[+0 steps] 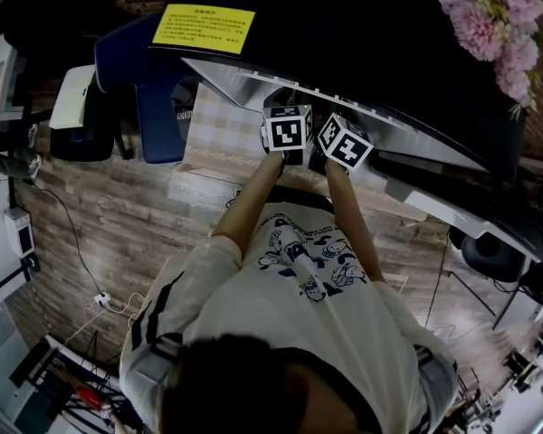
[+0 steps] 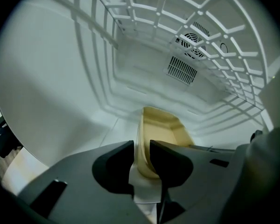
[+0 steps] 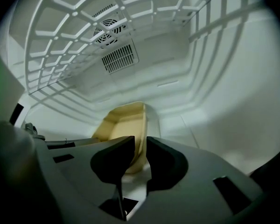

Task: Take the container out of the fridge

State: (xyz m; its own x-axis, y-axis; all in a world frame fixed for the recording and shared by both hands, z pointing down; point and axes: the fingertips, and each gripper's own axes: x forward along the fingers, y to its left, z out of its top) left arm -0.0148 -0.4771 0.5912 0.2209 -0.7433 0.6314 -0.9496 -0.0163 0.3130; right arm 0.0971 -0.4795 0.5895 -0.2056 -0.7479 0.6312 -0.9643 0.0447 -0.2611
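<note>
**Left gripper view and right gripper view: pale yellow shallow plastic container (image 2: 164,127) gripped on both sides**

Your left claw (image 2: 141,146) is clenched on the container's left wall. Your right claw (image 3: 140,141) is clenched on the container's right wall (image 3: 141,120). The container lies low inside the white-walled fridge (image 2: 51,92), under the white grid shelf (image 2: 186,17) and in front of the slotted rear vent (image 2: 182,70). From the head view, your two marker cubes (image 1: 287,132) sit side by side at the fridge opening, and your forearms reach in together.
</note>
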